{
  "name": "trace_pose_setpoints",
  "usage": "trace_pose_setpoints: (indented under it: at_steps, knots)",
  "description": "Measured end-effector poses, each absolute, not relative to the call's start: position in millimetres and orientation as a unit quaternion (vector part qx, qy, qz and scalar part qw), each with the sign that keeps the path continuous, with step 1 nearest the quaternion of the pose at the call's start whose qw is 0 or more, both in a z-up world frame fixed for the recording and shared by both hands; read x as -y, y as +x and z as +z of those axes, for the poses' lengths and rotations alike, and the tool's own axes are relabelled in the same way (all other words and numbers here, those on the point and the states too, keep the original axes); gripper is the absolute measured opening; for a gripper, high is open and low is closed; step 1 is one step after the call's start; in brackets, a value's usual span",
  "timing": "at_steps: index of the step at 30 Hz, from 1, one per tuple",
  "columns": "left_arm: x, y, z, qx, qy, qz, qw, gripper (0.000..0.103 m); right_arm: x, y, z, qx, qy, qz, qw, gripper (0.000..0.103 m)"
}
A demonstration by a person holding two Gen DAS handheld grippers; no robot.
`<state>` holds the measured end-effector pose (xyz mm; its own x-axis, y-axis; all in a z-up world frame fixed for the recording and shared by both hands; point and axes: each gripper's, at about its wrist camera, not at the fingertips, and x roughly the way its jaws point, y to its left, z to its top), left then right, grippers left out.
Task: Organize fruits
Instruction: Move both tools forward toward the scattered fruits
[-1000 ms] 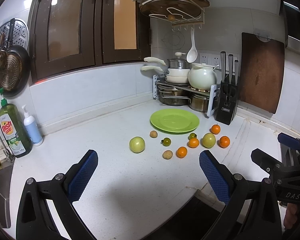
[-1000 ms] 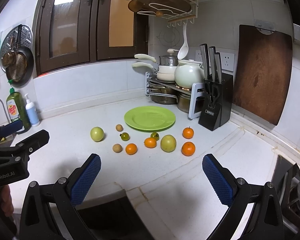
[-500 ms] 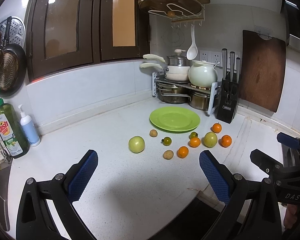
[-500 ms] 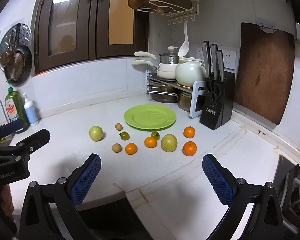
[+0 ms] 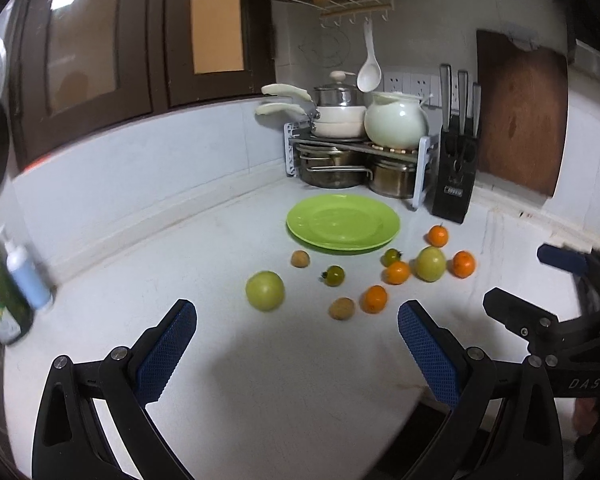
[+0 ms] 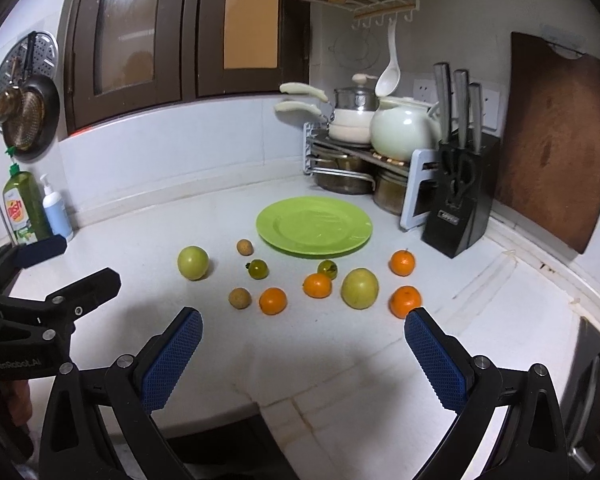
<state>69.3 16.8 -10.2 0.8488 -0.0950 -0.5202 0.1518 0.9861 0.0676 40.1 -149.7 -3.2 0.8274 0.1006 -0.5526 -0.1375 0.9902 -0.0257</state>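
Nothing sorted yet: round lime-green plastic plate (image 6: 314,226) sits bare at 12 o'clock while green apples, small orange mandarins (image 6: 273,301), dark tomatoes and brown longans lie scattered on the white stone counter (image 6: 340,352); left gripper (image 5: 296,344) and right gripper (image 6: 303,350) both gape wide, holding nothing.

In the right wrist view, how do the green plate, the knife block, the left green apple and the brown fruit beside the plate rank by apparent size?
1. green plate and knife block: similar, unsure.
2. left green apple.
3. brown fruit, smallest.
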Motion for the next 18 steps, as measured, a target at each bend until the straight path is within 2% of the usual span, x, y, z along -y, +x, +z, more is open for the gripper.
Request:
trace_pose_setpoints:
  at_steps: [5, 14, 18]
  knots:
    - [-17, 98, -25, -0.279, 0.093, -0.112, 0.949, 0.086, 139, 69, -18, -0.311, -0.046, 0.070, 0.947, 0.095]
    - [-12, 150, -61, -0.313, 0.126, -0.215, 0.917, 0.064, 124, 115, -44, -0.356, -0.053, 0.087, 0.929, 0.073]
    - [-5, 166, -76, -0.332, 0.128, -0.242, 0.903, 0.058, 126, 135, -58, -0.377, -0.050, 0.105, 0.919, 0.063]
